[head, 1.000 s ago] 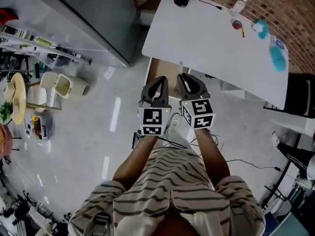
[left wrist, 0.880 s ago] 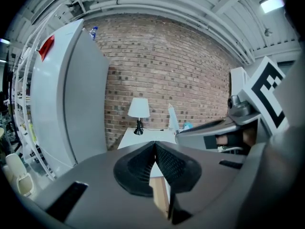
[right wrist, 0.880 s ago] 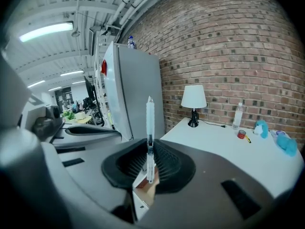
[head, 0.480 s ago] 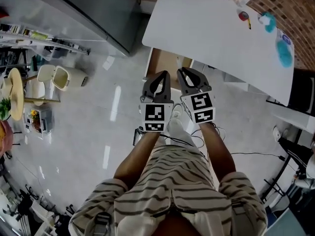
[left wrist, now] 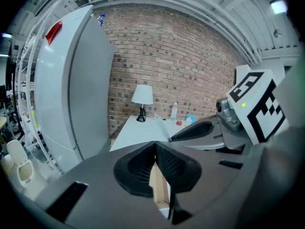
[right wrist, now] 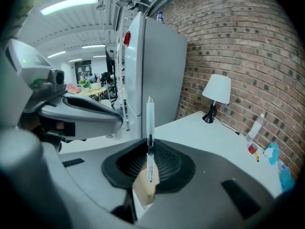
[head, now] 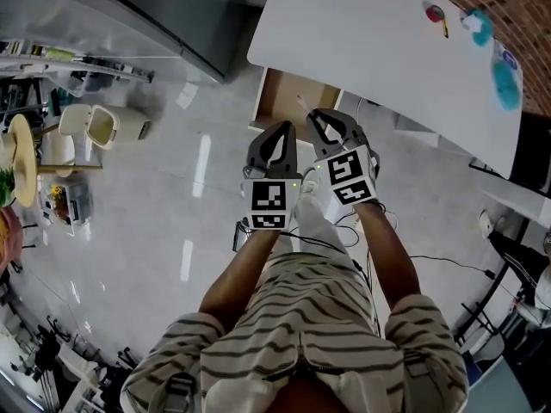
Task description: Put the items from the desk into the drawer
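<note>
1. The right gripper (right wrist: 150, 149) is clamped on a clear pen (right wrist: 150, 120), which stands up out of its jaws. The hold looks the same as a second ago.
2. The left gripper (left wrist: 156, 149) has its jaws pressed together with nothing between them, as before.
3. In the head view both grippers, side by side, sit lower than a second ago. They are closer to the open drawer (head: 291, 101) under the near edge of the white desk (head: 370, 50).
4. The right gripper is rolled further to one side than before.
5. The desk has slid up the head view. The lamp (right wrist: 217, 90), whose base showed at that view's top edge earlier, now shows only in the gripper views.
6. The teal things (head: 506, 83) and a small red item (head: 435, 13) lie unmoved on the desk's far side, well apart from both grippers.
</note>
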`<state>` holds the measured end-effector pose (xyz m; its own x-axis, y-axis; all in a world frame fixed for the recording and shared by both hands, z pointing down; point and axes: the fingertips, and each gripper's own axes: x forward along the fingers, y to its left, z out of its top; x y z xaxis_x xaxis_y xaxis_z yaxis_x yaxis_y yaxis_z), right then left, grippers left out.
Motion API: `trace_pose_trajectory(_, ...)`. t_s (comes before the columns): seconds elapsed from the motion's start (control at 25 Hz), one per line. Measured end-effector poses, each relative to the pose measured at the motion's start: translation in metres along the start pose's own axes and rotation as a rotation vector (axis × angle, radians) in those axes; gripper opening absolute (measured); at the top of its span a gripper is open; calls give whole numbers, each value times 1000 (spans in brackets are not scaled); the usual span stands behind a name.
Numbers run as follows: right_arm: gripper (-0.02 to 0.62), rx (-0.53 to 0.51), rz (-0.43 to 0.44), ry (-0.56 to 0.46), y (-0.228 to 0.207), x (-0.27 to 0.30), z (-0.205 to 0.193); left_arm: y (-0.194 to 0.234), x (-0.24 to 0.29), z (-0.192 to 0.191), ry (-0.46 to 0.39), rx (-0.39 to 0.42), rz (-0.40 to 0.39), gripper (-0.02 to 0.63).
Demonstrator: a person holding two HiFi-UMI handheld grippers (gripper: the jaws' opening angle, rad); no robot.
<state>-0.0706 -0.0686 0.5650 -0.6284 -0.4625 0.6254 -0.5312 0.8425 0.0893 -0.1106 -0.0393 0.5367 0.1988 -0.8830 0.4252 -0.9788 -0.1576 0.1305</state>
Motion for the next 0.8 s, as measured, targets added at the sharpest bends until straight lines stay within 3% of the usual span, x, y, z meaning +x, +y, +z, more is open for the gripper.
trace_pose_trajectory(0.48, 51, -196, 62, 99, 10, 37, -34, 12, 3, -30, 29, -31, 29, 8)
trace_pose_trajectory(0.8, 51, -265, 105, 165, 22, 55, -64, 12, 4, -49, 45, -46, 33, 8)
